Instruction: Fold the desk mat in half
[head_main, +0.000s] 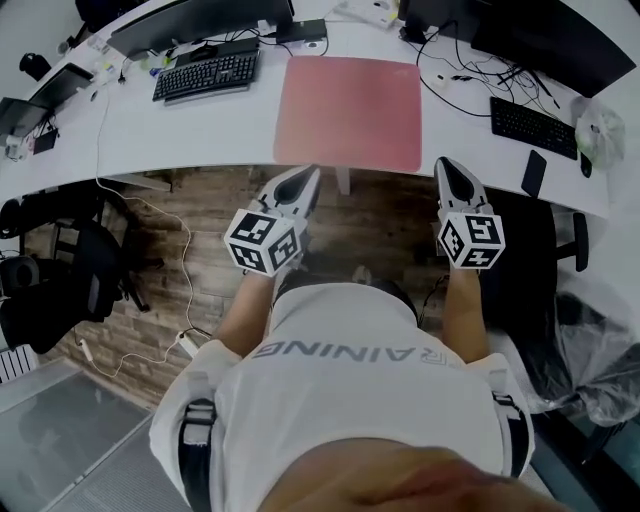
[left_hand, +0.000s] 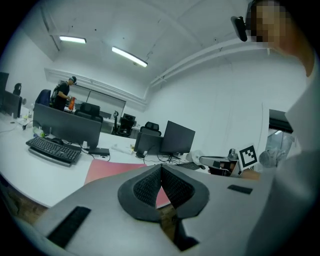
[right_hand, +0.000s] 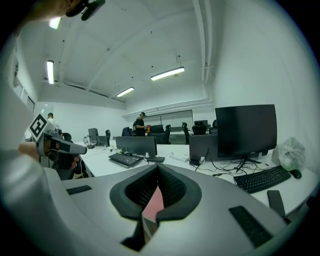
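A pink desk mat lies flat and unfolded on the white desk, its near edge close to the desk's front edge. My left gripper hovers over the floor just short of the mat's near left corner, shut with nothing in it. My right gripper hangs just short of the near right corner, also shut and empty. Neither touches the mat. In the left gripper view the mat lies ahead of the left gripper. In the right gripper view a strip of the mat shows below the right gripper.
A black keyboard sits left of the mat and another keyboard sits right of it, with a phone and cables nearby. Monitors line the desk's back. Office chairs stand at left and right.
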